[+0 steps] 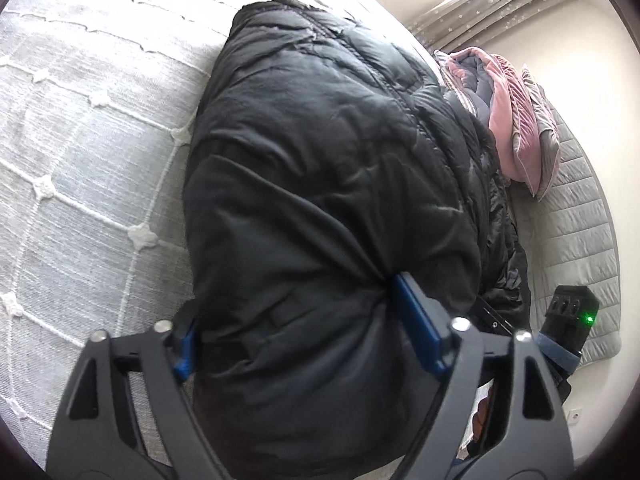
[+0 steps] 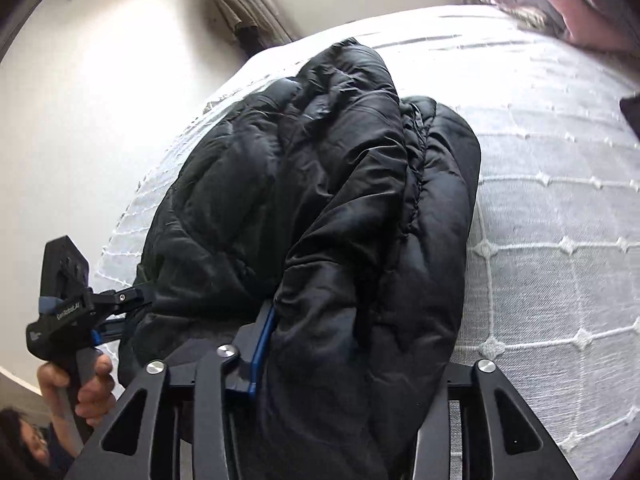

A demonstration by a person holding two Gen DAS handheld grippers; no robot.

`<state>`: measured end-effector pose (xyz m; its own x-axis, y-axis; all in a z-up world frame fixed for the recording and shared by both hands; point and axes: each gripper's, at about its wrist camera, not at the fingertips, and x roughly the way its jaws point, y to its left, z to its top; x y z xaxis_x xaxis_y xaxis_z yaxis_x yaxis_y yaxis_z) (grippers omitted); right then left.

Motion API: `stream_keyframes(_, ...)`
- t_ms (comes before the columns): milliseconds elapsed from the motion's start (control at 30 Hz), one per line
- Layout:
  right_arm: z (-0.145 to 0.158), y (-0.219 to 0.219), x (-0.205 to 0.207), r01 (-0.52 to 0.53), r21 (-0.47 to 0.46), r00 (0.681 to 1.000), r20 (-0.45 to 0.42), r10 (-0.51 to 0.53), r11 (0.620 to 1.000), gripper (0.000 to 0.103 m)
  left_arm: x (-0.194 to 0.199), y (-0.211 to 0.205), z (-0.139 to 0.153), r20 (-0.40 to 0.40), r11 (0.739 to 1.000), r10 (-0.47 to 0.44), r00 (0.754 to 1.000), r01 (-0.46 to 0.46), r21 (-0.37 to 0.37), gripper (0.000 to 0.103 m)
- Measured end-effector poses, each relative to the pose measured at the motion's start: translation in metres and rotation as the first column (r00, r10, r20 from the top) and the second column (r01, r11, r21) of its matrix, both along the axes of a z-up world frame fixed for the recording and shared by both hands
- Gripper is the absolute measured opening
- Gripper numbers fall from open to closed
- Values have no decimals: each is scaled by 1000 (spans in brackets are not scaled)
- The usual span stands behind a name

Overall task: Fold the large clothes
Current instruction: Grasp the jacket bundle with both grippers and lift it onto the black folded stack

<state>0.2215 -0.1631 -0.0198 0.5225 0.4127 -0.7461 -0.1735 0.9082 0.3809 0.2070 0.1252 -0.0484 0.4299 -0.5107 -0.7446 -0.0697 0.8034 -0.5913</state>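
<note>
I am looking down both sets of tongs at a black puffer coat (image 1: 320, 168) lying on the bed (image 1: 80, 160), bundled lengthwise into a thick roll. Its long axis is running away from me, from the near edge of the bed toward the far edge, so both tongs are sitting at the same near end of the roll, side by side.

The left tongs (image 1: 296, 320) are standing wide with the near end of the coat filling the gap; the blue pad on one side is pressing a dent into the padding, so I am reading them as clamped on the coat's bulk. The right tongs (image 2: 360, 344) are taking in a fold of the coat, which is bulging out between the fingers; one blue pad is sitting against the fabric, the other is hidden under it, so I am judging a grip here too, though less surely.

From the right wrist view I am also seeing the person's hand (image 2: 80, 388) holding the left tool by its handle, off the bed's edge.

Neither hand is nearer the far end, so any fold away from me is depending on both lifting together.

No containers are in view. Pink and grey pillows (image 1: 516, 120) are lying beyond the coat, near the bed's far corner.
</note>
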Motion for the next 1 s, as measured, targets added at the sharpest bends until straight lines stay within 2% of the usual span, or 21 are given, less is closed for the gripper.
stream_keyframes(67, 1, -1, -7, -5, -8, 1000, 12, 5, 1000, 35, -1, 1, 2, 8, 1000, 9, 1000, -9, 3, 68)
stream_keyframes(200, 2, 9, -11, -9, -23, 999, 31, 10, 1000, 30, -3, 4, 5, 24, 1000, 25, 999, -25, 4, 58)
stream_keyframes(267, 6, 12, -13, -7, -26, 999, 48, 8, 1000, 28, -3, 2, 8, 37, 999, 32, 999, -32, 9, 48)
stream_keyframes(367, 12, 12, -20, -6, -39, 997, 82, 10, 999, 24, -6, 0, 17, 68, 999, 53, 996, -54, 6, 35)
stream_keyframes(433, 15, 13, -23, -8, -45, 995, 100, 12, 999, 23, -7, -7, 28, 97, 997, 66, 993, -69, 18, 31)
stream_keyframes(533, 19, 4, -28, -12, -20, 993, 118, 14, 1000, 21, -10, -19, 41, 134, 996, 72, 988, -78, 39, 28)
stream_keyframes(667, 36, -23, -41, 19, 39, 986, 166, -25, 999, 19, -14, -40, 63, 187, 998, 67, 980, -69, 4, 25)
stream_keyframes(833, 56, -53, -66, 62, 51, 968, 242, -73, 997, 17, -16, -90, 93, 283, 998, 34, 959, -49, 48, 22)
stream_keyframes(1000, 79, -110, -86, 101, 122, 947, 292, -133, 987, 16, -8, -129, 120, 337, 1000, 8, 942, -8, -1, 21)
